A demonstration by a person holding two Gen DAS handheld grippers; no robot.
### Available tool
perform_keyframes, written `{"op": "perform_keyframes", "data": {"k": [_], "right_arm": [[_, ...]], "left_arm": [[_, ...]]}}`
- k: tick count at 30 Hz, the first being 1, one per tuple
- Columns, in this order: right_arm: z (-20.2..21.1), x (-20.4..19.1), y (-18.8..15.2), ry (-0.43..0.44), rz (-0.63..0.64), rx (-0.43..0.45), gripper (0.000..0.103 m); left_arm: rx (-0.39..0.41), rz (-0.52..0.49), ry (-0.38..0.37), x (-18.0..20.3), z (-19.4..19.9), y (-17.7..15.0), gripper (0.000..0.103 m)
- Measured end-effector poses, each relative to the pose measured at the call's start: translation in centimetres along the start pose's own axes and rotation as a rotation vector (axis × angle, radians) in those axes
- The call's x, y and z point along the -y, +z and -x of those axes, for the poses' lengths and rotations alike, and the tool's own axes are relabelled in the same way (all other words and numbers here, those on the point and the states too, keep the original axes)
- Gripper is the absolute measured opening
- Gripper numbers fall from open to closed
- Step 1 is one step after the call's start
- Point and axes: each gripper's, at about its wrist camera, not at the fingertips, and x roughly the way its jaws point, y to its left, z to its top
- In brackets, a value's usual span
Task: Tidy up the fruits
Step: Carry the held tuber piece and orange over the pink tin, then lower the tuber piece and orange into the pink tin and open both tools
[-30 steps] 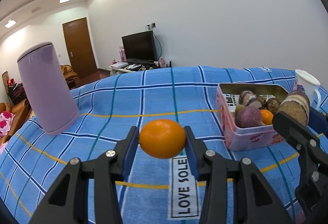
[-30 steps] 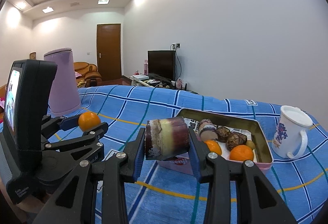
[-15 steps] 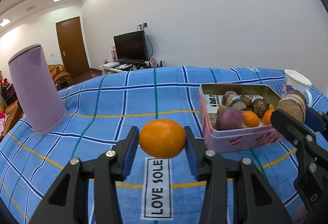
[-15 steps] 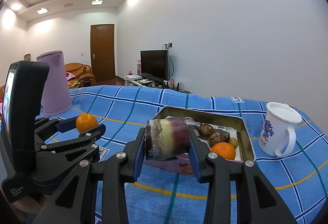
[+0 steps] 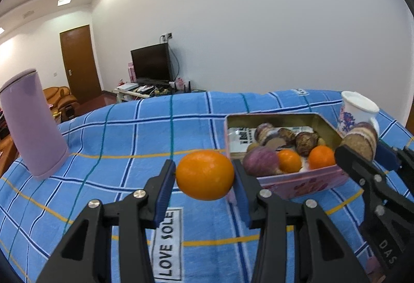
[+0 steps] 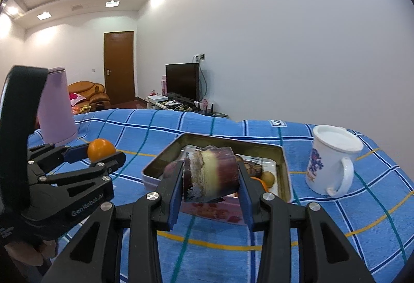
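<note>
Left wrist view: the left gripper (image 5: 205, 174) clamps an orange (image 5: 205, 174) in the air just left of the tin box (image 5: 297, 183). Right of the orange, the right gripper (image 6: 210, 177) clamps a purple sugarcane chunk (image 6: 210, 174) over the box's near edge; a white mug (image 6: 330, 158) stands right of the box.

We see a home living room: a dark television (image 6: 182, 81) on a low stand against the white wall, an orange sofa (image 6: 89, 94) beside a brown wooden door (image 6: 119, 65), recessed ceiling lights, and a table under a blue checked cloth (image 5: 145, 133).
</note>
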Motion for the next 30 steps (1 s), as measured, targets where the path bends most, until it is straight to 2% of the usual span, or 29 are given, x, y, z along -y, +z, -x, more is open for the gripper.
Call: {"op": "perform_keyframes", "data": {"k": [14,19,30], "right_arm": [[0.4,3.5,-0.1,-0.054,-0.069,-0.023,0.041],[0.0,5.0,0.1,-0.07,-0.113,-0.059,0.04],[-3.4,6.7,2.8,-0.086,-0.12,-0.134,0.041]], "left_arm": [[0.002,-0.018,-0.076,2.8,-0.5,1.4,0.046],[0.008,-0.01,-0.092,3.0,-1.1,2.7,0.046],[-0.005,0.019,-0.114,4.9,-4.2,5.4,0.046]]}}
